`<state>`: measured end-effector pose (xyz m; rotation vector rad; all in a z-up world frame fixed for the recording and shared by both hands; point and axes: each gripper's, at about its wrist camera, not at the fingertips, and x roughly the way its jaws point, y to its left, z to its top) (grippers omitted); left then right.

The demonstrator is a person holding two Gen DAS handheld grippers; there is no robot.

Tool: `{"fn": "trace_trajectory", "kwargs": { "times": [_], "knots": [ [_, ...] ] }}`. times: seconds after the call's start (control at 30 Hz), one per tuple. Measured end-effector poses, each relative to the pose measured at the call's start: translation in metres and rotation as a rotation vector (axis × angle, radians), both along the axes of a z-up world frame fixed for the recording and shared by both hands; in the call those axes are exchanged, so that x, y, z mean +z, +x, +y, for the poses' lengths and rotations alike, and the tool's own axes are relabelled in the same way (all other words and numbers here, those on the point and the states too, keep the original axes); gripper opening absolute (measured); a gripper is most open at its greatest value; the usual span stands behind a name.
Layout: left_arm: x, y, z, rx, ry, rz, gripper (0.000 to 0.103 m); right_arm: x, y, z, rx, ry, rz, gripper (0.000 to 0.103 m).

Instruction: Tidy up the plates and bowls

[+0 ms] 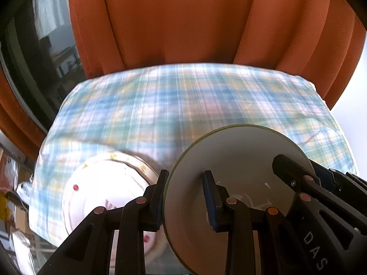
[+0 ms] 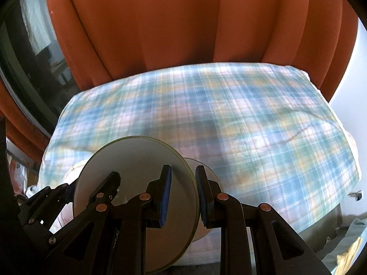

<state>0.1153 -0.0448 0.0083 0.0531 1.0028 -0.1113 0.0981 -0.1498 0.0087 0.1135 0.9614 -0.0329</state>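
- Far left, a white patterned dish (image 1: 101, 190) lies on the plaid cloth (image 1: 183, 105); blur hides whether it is a plate or a shallow bowl.
- Just right of it, the left gripper (image 1: 184, 197) is clamped on the left rim of the grey plate (image 1: 240, 160), one finger under the rim and one on the plate's face.
- The plate hangs tilted above the cloth, carried between both tools, its near edge low and its far edge raised.
- On the plate's right rim the right gripper (image 2: 183, 194) is clenched in the same way (in its own view a pale dish (image 2: 206, 174) shows just behind the plate).
- Behind everything stands an orange curtain (image 1: 179, 18).
- Risk, as I judge it: each grip bites only a narrow strip of rim, so if the hands drift apart or twist unevenly the plate could slip out.
- Lowering it while tilted could knock its low edge on the patterned dish, chipping or shoving it.
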Motion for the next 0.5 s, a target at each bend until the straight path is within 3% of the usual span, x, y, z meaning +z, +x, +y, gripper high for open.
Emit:
{"fn": "trace_trajectory", "kwargs": {
  "times": [0.5],
  "knots": [
    [-0.031, 0.0, -0.032, 0.132, 0.031, 0.042, 0.029, -0.032, 0.014, -0.04, 0.116, 0.054, 0.037, 0.025]
  ]
}}
